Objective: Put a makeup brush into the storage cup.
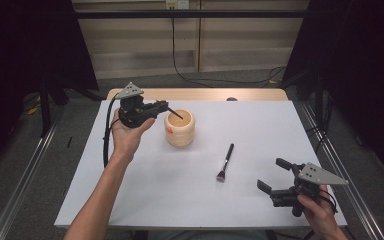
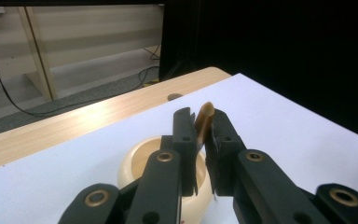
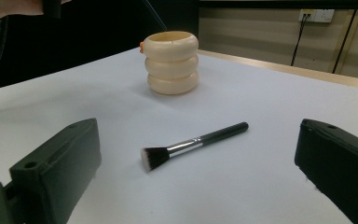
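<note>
Pinching a thin stick (image 1: 175,114) in the left gripper (image 1: 164,105), jaws pressed together on it, and holding it slanted over the mouth of the cream ribbed cup (image 1: 180,131) at the far left of the white table (image 1: 145,200). Tilting it that way probably to let the lower end slide into the cup rather than catch on the rim; judging by that, lowering it in as the step in hand. Keeping the right gripper (image 1: 272,174) low at the near right corner, jaws spread wide with nothing between them, facing the black brush (image 1: 225,162) lying flat on the table between cup and gripper, seemingly waiting there for the next pick.

Getting the whole layout from the high view: stick slanting down toward the cup's opening, brush well apart from the cup, the two hands far from each other. Not telling from there whether the stick's lower end is touching the inside.

Finding in the left gripper view what the high view hides: the rounded brown top end of the stick (image 2: 205,115) poking up between the pads, gripped close to that end, with the cup (image 2: 137,163) right beneath the jaws.

Adding from the right gripper view the brush (image 3: 193,142) up close, bristles nearer the camera, handle pointing away, and the cup (image 3: 171,63) as three stacked rings with a small orange mark near its rim.
</note>
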`<state>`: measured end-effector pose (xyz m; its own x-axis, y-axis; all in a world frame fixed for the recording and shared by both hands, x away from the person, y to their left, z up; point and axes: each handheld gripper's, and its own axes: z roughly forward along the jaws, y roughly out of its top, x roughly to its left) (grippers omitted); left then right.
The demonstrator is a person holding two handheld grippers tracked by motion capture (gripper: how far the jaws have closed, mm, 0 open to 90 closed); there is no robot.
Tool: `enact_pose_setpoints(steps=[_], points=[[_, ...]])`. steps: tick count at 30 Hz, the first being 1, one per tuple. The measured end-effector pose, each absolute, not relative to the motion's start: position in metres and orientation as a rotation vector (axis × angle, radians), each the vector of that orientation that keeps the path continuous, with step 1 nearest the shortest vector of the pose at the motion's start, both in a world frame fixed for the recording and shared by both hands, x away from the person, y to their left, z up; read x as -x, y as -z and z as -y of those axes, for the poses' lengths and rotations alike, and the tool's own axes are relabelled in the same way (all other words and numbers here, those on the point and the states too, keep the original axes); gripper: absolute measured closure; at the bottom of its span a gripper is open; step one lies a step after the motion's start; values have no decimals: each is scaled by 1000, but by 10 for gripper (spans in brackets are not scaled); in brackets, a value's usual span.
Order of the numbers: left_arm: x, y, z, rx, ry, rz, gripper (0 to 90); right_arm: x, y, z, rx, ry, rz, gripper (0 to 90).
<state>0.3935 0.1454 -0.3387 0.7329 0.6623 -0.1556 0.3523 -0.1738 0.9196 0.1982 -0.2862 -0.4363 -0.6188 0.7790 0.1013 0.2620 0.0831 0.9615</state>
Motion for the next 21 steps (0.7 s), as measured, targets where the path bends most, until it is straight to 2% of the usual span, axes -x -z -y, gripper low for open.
enact_pose_setpoints(steps=[21], points=[[-403,356,-145,-1844,-328,-842,836,-198,436,287,-1033,-1569,-1921,0]])
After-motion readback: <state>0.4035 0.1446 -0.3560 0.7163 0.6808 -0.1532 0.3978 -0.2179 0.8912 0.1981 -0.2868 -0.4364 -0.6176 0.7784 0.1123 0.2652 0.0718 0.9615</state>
